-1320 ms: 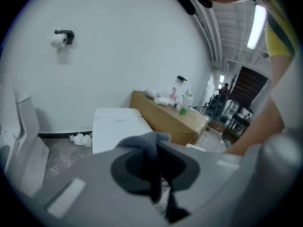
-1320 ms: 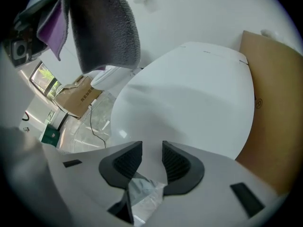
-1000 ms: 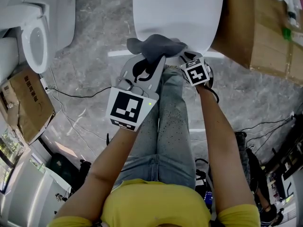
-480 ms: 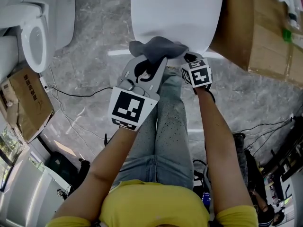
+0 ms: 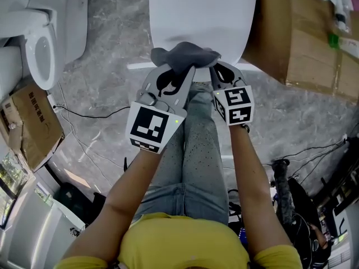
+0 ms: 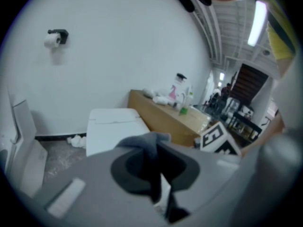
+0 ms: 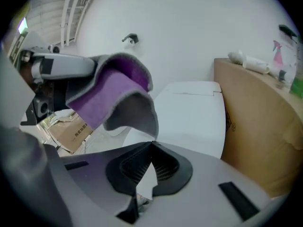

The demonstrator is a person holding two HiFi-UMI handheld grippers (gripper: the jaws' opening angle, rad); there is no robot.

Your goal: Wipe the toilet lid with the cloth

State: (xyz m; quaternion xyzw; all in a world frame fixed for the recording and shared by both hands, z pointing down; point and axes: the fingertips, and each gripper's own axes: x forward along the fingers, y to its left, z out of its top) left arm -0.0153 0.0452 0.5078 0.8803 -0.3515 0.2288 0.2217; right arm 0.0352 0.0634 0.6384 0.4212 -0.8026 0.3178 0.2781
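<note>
With the left gripper (image 5: pixel 178 70), grips the cloth (image 5: pixel 185 54) above the near edge of the toilet lid (image 5: pixel 205 10) in the head view; holds the right gripper (image 5: pixel 220 72) just right.

Left gripper view: jaws clamped on cloth, lid beyond.

Right gripper view: jaws shut on nothing, cloth hanging left.

Likely no wiping begun yet.

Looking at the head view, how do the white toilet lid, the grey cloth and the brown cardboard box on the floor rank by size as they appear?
1. white toilet lid, though the frame's top edge cuts it off
2. brown cardboard box
3. grey cloth, clearly smallest even though it is held nearer the camera
</note>
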